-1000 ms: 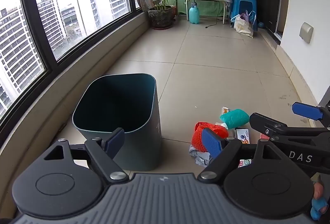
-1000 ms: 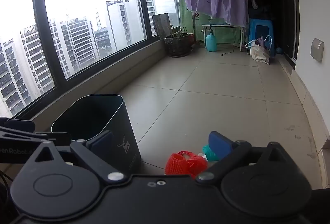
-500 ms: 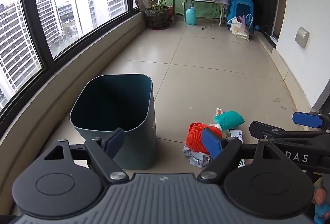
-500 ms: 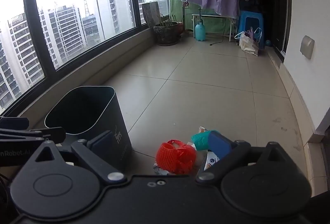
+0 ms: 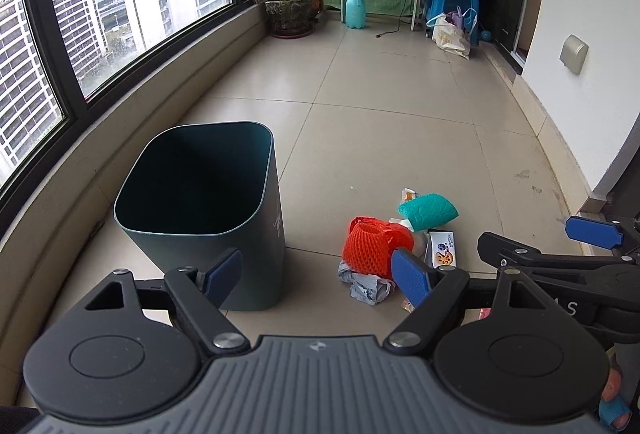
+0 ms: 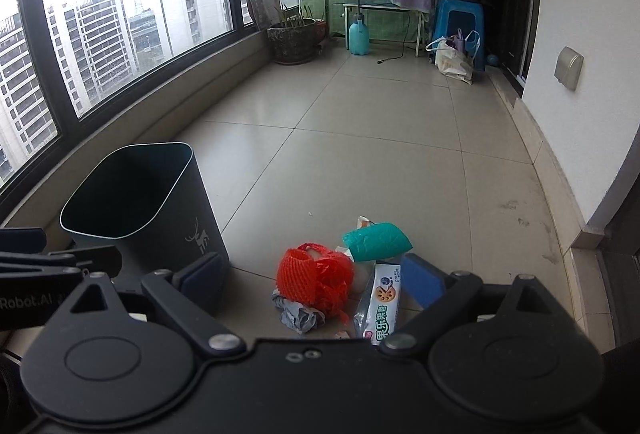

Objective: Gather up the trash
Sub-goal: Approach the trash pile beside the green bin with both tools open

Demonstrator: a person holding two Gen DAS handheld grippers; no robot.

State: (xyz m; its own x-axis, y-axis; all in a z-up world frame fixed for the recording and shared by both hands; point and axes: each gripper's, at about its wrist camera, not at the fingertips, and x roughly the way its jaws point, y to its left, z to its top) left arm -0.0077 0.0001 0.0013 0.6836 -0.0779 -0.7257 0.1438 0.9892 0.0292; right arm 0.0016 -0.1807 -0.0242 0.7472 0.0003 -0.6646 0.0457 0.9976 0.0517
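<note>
The right gripper's arm reads "AS" in the left view; the left gripper's arm reads "Robot.AI" in the right view. The bin (image 6: 160, 218) carries a white deer mark, plain only in the right view. A wrapper (image 6: 382, 304) shows Chinese print and a cartoon biscuit. The trash lies on the floor (image 5: 392, 122) right of the bin: an orange net (image 5: 374, 246), a teal packet (image 5: 428, 211) behind it, grey paper (image 5: 366, 284) in front. The left gripper (image 5: 318, 274) is spread wide, holding nothing. The right gripper (image 6: 314, 276) is likewise spread and bare, above the pile.
</note>
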